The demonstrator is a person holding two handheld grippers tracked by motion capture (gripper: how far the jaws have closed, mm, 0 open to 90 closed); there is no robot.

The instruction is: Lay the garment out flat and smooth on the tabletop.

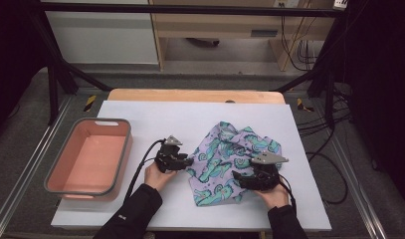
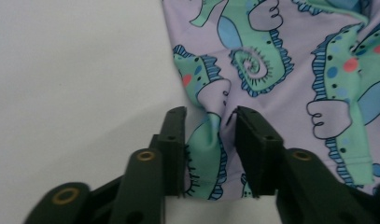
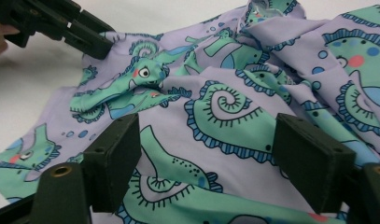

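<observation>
At the near edge of the white table sheet (image 1: 140, 112), both hands work a crumpled lilac cloth printed with green seahorses (image 1: 230, 159), which lies right of centre and nearer the near edge than the far one. The right gripper (image 1: 240, 178) sits over the cloth's near right part with its jaws spread wide and fabric lying flat between them, nothing pinched as yet; in the right gripper view the same gap shows (image 3: 206, 158). The left gripper (image 2: 210, 126) is at the cloth's left edge, its jaws narrowed around a small raised ridge of hem, pinched or close to it. This looks like the taking-hold step ahead of spreading or folding the cloth. Next, probably, the right jaws need to drop and close on a hem or corner so that both sides can be lifted and drawn apart. Farther off the cloth is heaped in folds toward the far right. A pink tub with a grey rim (image 1: 110, 122) stands at the left edge, well apart; bare sheet lies between it and the cloth and along the far edge, leaving room to pull the fabric out.
</observation>
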